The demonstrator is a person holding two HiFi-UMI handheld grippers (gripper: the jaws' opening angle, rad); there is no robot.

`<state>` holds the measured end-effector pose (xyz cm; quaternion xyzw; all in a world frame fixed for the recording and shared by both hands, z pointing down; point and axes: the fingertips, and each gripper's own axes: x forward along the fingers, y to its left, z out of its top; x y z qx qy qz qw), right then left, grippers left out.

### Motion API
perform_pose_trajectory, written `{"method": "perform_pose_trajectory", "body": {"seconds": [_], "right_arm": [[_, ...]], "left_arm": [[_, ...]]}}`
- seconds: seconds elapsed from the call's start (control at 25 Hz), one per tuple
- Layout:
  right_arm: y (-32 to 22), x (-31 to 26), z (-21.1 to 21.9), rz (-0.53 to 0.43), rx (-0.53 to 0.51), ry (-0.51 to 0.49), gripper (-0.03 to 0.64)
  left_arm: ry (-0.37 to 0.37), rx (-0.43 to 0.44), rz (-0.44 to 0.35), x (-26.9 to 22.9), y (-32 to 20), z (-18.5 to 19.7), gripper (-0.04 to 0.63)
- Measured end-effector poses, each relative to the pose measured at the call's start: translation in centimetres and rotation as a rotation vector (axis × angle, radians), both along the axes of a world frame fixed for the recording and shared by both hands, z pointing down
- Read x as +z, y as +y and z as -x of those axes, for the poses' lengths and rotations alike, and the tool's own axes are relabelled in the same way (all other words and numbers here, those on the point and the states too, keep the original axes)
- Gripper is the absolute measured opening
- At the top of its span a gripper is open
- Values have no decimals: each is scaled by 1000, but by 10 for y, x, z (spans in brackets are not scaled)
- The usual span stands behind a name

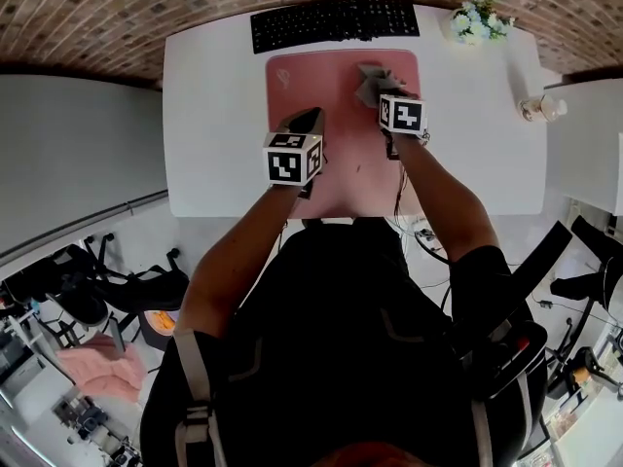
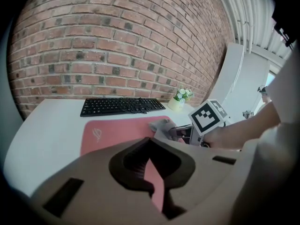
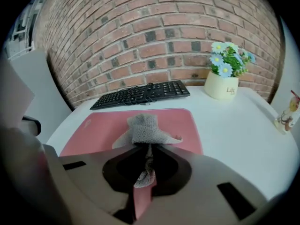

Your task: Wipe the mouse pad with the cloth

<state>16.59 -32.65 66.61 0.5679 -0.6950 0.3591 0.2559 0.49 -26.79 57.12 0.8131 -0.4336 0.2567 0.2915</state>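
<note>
Bright, even light everywhere. The white table (image 1: 214, 115) glows. Edges bend like a fishbowl, and corners go dark. Very close parts look blurry.

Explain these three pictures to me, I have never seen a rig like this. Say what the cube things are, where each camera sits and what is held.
There is no robot: a person holds a two-jaw gripper in each hand, and the marker cubes are part of these. The head view looks down from the person's head. The other two views ride on the grippers and look along their jaws. On the white desk are a pink rectangular mouse pad, a black keyboard and a pale pot of flowers. The right gripper is shut on a grey woven cloth over the pad. The left gripper has its jaws together with nothing between them.
</note>
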Motion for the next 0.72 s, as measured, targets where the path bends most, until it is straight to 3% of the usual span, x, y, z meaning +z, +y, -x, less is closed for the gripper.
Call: {"method": "perform_pose_trajectory", "body": {"seconds": [0.48, 0.72], "right_arm": [[14, -3, -85, 2, 133, 71, 32], [14, -31, -88, -51, 139, 64, 34]], "left_arm": [[18, 47, -18, -6, -3, -23, 3], [39, 42, -33, -11, -5, -25, 3]]}}
